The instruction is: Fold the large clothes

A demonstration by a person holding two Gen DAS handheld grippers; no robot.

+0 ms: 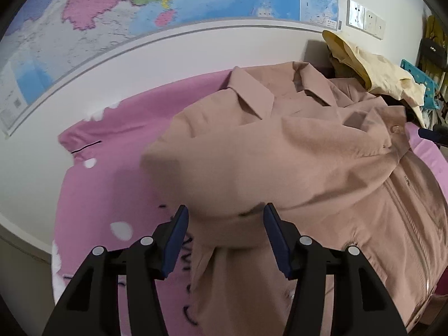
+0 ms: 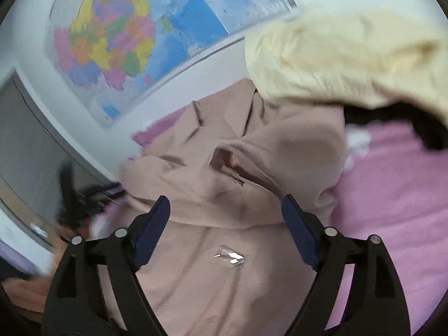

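A dusty-pink zip jacket (image 1: 322,151) lies collar-up on the pink bedsheet (image 1: 112,173), with a sleeve thrown across its chest. My left gripper (image 1: 225,215) hovers low over its near side. A blurred fold of the sleeve (image 1: 224,184) bulges between the fingertips; it touches the right pad, but sheet shows beside the left pad. In the right wrist view the same jacket (image 2: 210,266) fills the middle, its zip pull (image 2: 229,257) glinting. My right gripper (image 2: 226,204) stands wide open just above the crumpled chest, with nothing gripped.
A cream-yellow garment (image 1: 375,70) is heaped at the head of the bed, over dark cloth, and looms close in the right wrist view (image 2: 350,56). A large map (image 1: 168,0) hangs on the wall behind. Wall sockets (image 1: 364,18) and clutter sit at the far right.
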